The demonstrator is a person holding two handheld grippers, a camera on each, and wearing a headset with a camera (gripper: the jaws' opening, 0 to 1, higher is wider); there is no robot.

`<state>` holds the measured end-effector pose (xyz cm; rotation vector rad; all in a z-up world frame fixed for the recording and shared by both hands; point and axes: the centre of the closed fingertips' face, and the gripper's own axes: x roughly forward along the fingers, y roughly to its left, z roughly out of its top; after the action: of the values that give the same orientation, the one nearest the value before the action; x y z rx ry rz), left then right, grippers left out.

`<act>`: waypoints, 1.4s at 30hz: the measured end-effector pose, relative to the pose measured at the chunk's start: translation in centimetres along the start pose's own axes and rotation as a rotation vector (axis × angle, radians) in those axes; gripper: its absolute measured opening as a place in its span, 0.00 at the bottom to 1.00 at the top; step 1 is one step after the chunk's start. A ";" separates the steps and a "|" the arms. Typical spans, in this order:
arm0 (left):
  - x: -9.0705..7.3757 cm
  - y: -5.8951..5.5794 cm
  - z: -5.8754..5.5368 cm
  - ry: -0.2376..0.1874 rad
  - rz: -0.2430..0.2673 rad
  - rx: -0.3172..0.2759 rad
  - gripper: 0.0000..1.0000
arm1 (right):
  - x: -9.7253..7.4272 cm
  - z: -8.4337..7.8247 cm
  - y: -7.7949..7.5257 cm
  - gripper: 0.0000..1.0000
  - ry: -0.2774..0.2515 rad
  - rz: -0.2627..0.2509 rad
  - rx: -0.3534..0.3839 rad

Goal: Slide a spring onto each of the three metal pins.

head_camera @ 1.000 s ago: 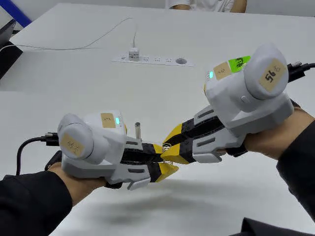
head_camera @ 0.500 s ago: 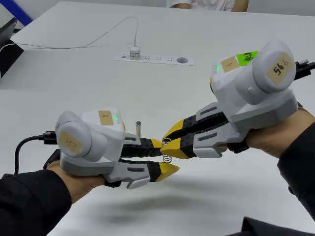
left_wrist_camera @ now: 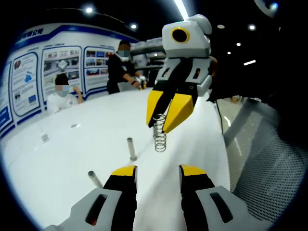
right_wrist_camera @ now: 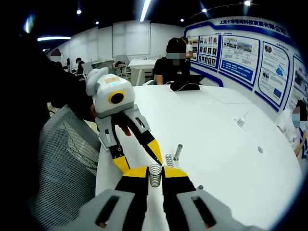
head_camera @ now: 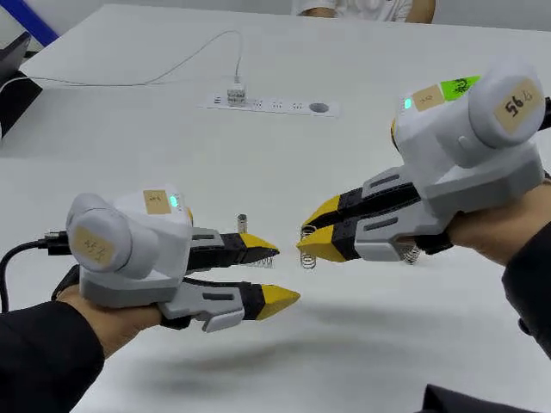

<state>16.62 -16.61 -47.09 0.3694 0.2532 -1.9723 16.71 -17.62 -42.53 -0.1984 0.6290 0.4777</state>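
The spring [right_wrist_camera: 154, 175] is thin, shiny metal wire; the pin [left_wrist_camera: 130, 148] is smooth grey metal; the table [head_camera: 258, 155] is white, smooth and matt; the left gripper [head_camera: 286, 274] and the right gripper [head_camera: 301, 239] have slightly glossy white plastic shells.

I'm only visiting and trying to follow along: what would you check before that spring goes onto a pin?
1. Grip on the spring: ok, the right gripper is shut on its top end.
2. Is the left gripper free to help: ok, jaws apart, holding nothing.
3. A bare pin standing upright on the table: ok.
4. Is the spring lined up over that pin: not ok, it hangs off to one side.
5. Does any other pin already carry a spring: cannot tell.
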 end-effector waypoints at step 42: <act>-3.4 2.6 -1.5 -0.024 0.156 -0.106 0.52 | -0.6 -1.6 -7.9 0.12 -0.060 -0.223 0.142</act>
<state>20.56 -14.32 -47.26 0.2882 0.3037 -1.8014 19.25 -25.26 -43.17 -0.1167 0.5719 0.2221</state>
